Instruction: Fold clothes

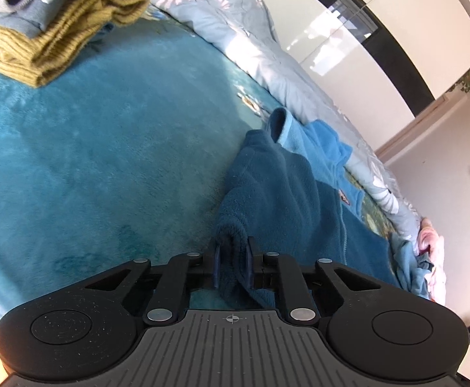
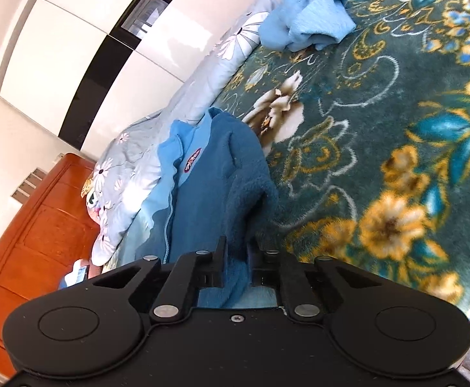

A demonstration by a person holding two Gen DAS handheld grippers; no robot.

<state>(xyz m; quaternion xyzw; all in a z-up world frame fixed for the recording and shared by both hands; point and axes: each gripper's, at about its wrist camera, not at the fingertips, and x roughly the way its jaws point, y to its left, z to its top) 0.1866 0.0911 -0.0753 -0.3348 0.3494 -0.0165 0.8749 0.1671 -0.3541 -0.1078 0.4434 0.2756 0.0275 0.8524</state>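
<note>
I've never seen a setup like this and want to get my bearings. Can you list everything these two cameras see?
Fleece jacket: one, dark and light blue, on the bed, gripped at two spots.
Mustard knit: one, folded, far corner of the left view, under grey clothes.
Light blue garment: one, crumpled, far end of the right view.
Pink cloth: one, pale, by the quilt edge.
Blanket: one, teal with gold flowers, covering the bed.
Quilt: one, pale blue, daisy print, along the bed's wall side.
Wardrobe: one, white with a black stripe.
Headboard: one, orange-brown wood.
Left gripper: black, fingers shut on fleece.
Right gripper: black, fingers shut on fleece.
</note>
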